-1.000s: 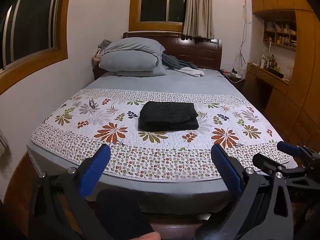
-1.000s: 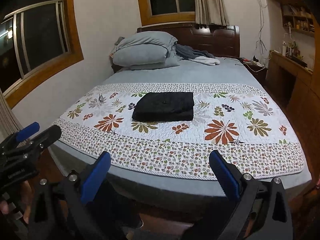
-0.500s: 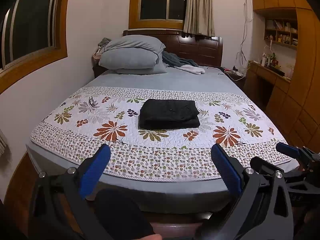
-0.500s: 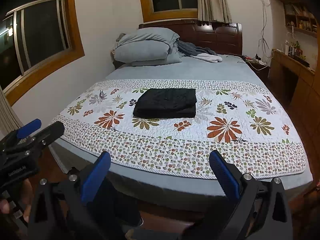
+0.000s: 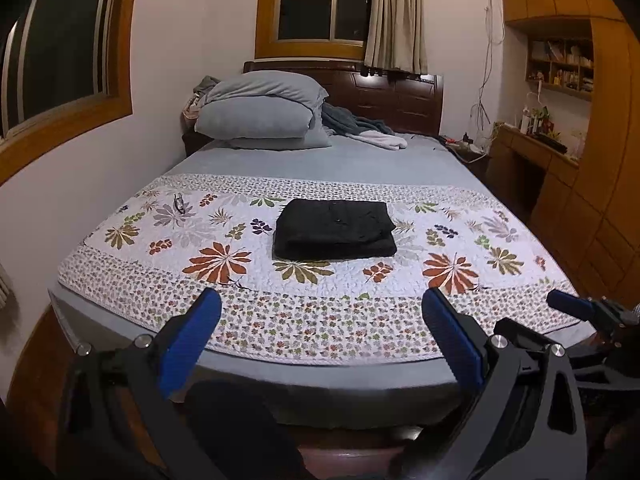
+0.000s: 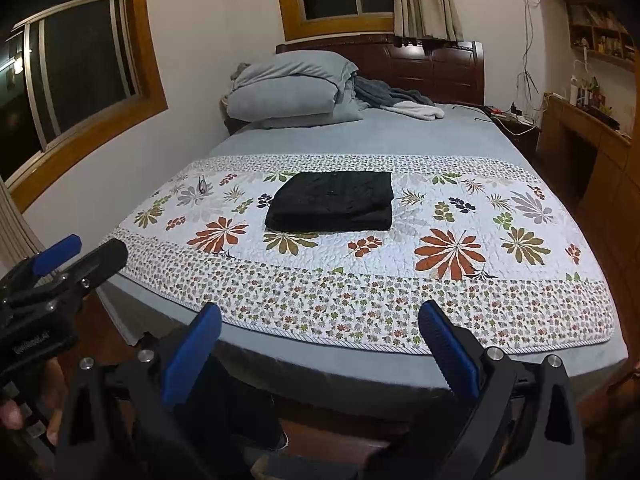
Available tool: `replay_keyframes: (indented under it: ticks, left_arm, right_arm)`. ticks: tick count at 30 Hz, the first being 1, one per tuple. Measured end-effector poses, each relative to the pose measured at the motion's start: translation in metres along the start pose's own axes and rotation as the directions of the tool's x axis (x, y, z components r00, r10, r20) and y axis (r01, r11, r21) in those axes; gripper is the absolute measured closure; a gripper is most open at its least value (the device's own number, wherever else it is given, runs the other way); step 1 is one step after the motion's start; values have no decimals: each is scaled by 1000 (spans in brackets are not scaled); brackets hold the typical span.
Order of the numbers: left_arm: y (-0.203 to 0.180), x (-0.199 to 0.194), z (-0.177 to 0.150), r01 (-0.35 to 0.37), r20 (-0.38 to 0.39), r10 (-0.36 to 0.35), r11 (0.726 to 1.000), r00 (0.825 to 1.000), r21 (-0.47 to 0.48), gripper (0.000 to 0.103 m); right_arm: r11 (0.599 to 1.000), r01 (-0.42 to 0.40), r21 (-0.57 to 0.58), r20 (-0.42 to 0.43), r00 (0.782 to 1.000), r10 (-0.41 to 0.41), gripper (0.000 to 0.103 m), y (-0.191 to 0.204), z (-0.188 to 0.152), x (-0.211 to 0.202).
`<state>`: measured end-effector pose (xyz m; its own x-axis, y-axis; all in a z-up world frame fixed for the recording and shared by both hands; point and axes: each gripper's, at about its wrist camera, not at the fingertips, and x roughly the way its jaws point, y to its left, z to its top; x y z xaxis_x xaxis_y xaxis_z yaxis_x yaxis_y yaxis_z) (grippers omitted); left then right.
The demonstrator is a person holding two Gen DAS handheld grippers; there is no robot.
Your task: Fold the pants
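Both claws level off the foot of the bed [image 5: 320, 376], aimed at the headboard: left claw [image 5: 320, 328] wide, holding nothing; right claw [image 6: 318, 334] likewise. Pants [image 5: 335, 229] folded into a black stack mid-quilt [image 5: 120, 280], well apart from both.

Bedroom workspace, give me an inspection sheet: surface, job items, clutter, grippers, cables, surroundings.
Surface: floral quilt over the bed's near half.
Job's things: black pants folded into a flat stack, mid-quilt.
Clutter: eyeglasses on the quilt; pillows and crumpled clothes by the headboard.
Grippers: left gripper and right gripper open, empty, short of the bed.
Cables: wires down the far wall.
Surroundings: windows, curtain, wooden shelving.
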<state>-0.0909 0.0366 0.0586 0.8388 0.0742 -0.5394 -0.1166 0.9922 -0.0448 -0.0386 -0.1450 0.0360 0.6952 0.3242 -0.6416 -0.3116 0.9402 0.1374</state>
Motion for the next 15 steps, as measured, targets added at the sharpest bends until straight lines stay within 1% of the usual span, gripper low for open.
replay_keyframes:
  ticks: [6, 7, 10, 15]
  left_arm:
    - [0, 2, 0, -1, -1, 1, 1000, 1000, 8, 5]
    - [0, 1, 1, -4, 2, 4, 1000, 1000, 9, 3]
    - [-1, -1, 1, -25, 3, 25, 1000, 1000, 14, 3]
    - [-2, -3, 1, -13, 6, 13, 1000, 1000, 15, 3]
  right_arm:
    - [1000, 2, 1, 1, 1000, -2, 4, -1, 0, 0]
    - [1000, 3, 4, 2, 1000, -3, 4, -1, -1, 0]
    - [1000, 5, 10, 5, 1000, -5, 4, -3, 0, 0]
    - [1000, 5, 9, 7, 1000, -5, 4, -4, -1, 0]
